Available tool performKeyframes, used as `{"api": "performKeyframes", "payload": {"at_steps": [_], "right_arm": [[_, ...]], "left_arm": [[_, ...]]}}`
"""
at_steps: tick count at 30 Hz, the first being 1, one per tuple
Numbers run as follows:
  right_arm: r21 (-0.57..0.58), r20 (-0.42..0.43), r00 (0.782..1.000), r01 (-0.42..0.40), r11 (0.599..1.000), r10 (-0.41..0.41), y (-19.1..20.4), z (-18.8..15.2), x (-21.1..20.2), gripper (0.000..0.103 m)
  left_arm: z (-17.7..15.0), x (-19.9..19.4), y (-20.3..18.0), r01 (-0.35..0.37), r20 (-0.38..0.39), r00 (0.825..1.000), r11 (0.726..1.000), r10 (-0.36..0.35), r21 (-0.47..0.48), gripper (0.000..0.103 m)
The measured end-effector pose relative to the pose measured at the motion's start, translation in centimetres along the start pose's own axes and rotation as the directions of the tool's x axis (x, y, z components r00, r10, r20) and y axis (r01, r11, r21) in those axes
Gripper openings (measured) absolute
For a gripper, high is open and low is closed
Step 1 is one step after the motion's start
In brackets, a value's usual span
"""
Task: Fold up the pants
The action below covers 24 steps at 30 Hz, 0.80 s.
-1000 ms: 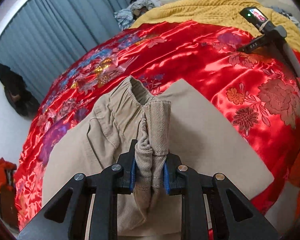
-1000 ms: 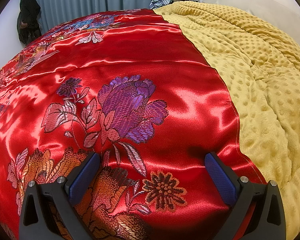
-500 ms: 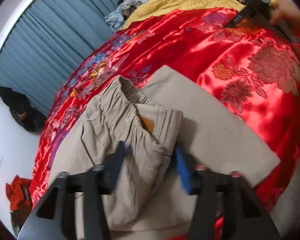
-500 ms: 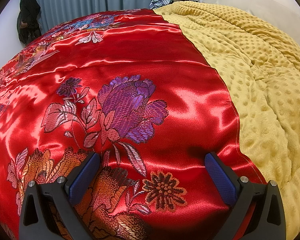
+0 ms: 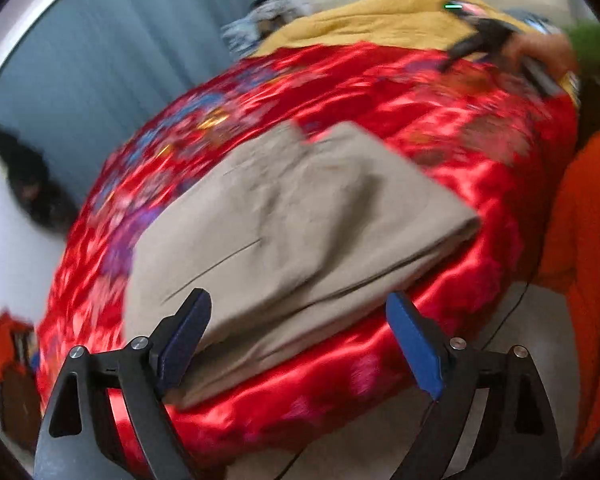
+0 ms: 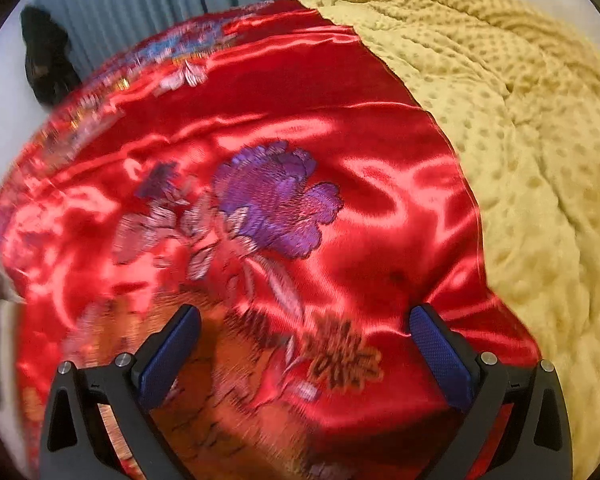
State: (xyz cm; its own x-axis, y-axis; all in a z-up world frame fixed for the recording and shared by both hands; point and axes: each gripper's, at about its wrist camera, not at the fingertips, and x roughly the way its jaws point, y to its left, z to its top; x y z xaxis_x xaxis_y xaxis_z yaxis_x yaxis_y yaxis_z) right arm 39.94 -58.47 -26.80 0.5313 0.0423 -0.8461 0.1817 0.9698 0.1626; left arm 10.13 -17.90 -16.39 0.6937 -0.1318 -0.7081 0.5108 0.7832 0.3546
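The bed carries a red satin cover (image 5: 440,120) with flowers and a yellow blanket (image 6: 520,140). The folded beige pants (image 5: 300,220) lie flat on the red cover. The left tongs (image 5: 300,320) have just been opening and hold nothing. The right tongs (image 6: 304,332) stand apart over the cover.

Blue-grey curtain (image 5: 112,64), red satin bedspread (image 6: 300,100), mustard blanket (image 6: 520,140)

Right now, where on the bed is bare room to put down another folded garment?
Free: the red satin cover between the folded pants and the yellow blanket, though the open right tool hangs there. Also the red strip beyond the pants, toward the curtain. Crowded: the near edge, where the pants lie before the open left tool.
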Motion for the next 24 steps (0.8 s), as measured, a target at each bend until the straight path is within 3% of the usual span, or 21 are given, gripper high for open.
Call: {"api": "performKeyframes", "payload": {"at_steps": [3, 5, 6, 8, 10, 12, 13, 15, 17, 22, 24], "right_arm": [[0.047, 0.062, 0.997, -0.044, 0.998, 0.041, 1.5, -0.7, -3.8, 0.102], [0.048, 0.077, 0.975, -0.213, 0.976, 0.209, 4.2, -1.9, -6.5, 0.101], [0.037, 0.070, 0.953, -0.298, 0.954, 0.295, 6.0, -2.7, -7.5, 0.099], [0.021, 0.019, 0.883, -0.469, 0.883, 0.469, 10.3, -4.4, -9.0, 0.087], [0.044, -0.062, 0.780, -0.622, 0.782, 0.623, 15.4, -6.6, -9.3, 0.077], [0.080, -0.131, 0.694, -0.705, 0.705, 0.708, 19.8, -8.2, -8.7, 0.068], [0.090, -0.150, 0.675, -0.718, 0.690, 0.723, 21.4, -8.7, -8.3, 0.061], [0.079, -0.183, 0.673, -0.717, 0.693, 0.717, 24.3, -9.0, -7.6, 0.055], [0.044, -0.212, 0.701, -0.689, 0.723, 0.681, 26.6, -9.1, -6.7, 0.054], [0.016, -0.349, 0.720, -0.636, 0.772, 0.600, 30.6, -9.0, -3.5, 0.054], [-0.040, -0.391, 0.755, -0.585, 0.810, 0.526, 31.9, -9.4, -2.9, 0.049]], "left_arm": [[-0.7, -0.5, 4.1, -0.055, 0.011, 0.998, 0.990, 0.057, -0.129, 0.090], [-1.0, -0.6, 6.8, -0.081, 0.018, 0.996, 0.972, 0.088, -0.220, 0.090], [-1.2, -0.4, 8.1, -0.089, 0.014, 0.995, 0.960, 0.097, -0.265, 0.090], [-1.8, 0.3, 9.9, -0.097, -0.012, 0.995, 0.939, 0.098, -0.331, 0.090], [-2.4, 0.6, 11.1, -0.108, -0.027, 0.994, 0.920, 0.105, -0.376, 0.090], [-2.9, 0.6, 11.7, -0.104, -0.026, 0.994, 0.910, 0.103, -0.400, 0.090], [-3.3, 0.4, 11.9, -0.107, -0.022, 0.994, 0.908, 0.108, -0.406, 0.090], [-3.8, 0.2, 12.2, -0.107, -0.015, 0.994, 0.909, 0.110, -0.402, 0.090], [-4.4, 0.0, 12.3, -0.104, -0.008, 0.994, 0.914, 0.109, -0.392, 0.090], [-5.5, 0.1, 12.5, -0.085, -0.013, 0.996, 0.917, 0.087, -0.390, 0.090], [-5.8, 0.1, 12.5, -0.075, -0.012, 0.997, 0.917, 0.076, -0.392, 0.090]]}}
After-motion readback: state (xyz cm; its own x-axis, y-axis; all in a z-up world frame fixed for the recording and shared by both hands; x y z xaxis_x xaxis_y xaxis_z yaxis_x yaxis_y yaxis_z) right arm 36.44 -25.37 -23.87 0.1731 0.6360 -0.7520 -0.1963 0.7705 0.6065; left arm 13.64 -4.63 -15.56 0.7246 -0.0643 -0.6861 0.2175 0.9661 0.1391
